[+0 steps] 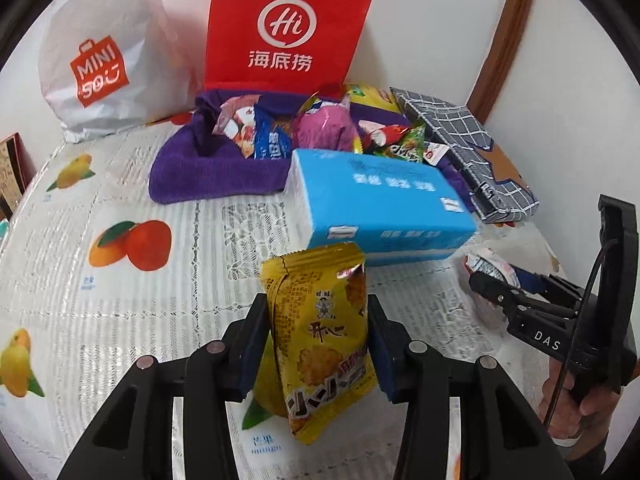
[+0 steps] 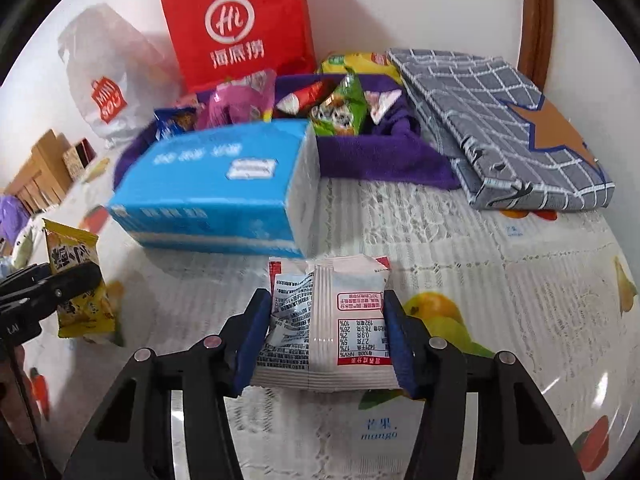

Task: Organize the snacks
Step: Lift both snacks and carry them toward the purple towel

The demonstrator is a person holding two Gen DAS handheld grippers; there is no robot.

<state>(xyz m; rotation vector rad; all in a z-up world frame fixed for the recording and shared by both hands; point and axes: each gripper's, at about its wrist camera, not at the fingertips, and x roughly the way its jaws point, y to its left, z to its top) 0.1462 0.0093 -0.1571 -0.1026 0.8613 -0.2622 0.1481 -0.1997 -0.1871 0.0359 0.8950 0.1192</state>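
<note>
My left gripper [image 1: 316, 340] is shut on a yellow snack packet [image 1: 324, 332] held upright over the table; the packet also shows in the right wrist view [image 2: 78, 280]. My right gripper [image 2: 326, 334] is shut on a white snack packet [image 2: 326, 320] with red print; it shows at the right in the left wrist view [image 1: 490, 266]. Behind a blue tissue pack [image 1: 380, 204] [image 2: 224, 188], several snacks [image 1: 320, 128] [image 2: 340, 108] lie heaped on a purple cloth [image 1: 208, 176] [image 2: 376, 156].
A red paper bag [image 1: 288, 24] [image 2: 240, 24] and a white Miniso bag [image 1: 100, 52] [image 2: 108, 88] stand against the back wall. A folded grey checked cloth [image 1: 472, 148] [image 2: 500, 120] lies at the back right. The table [image 1: 120, 280] has a fruit-print cover.
</note>
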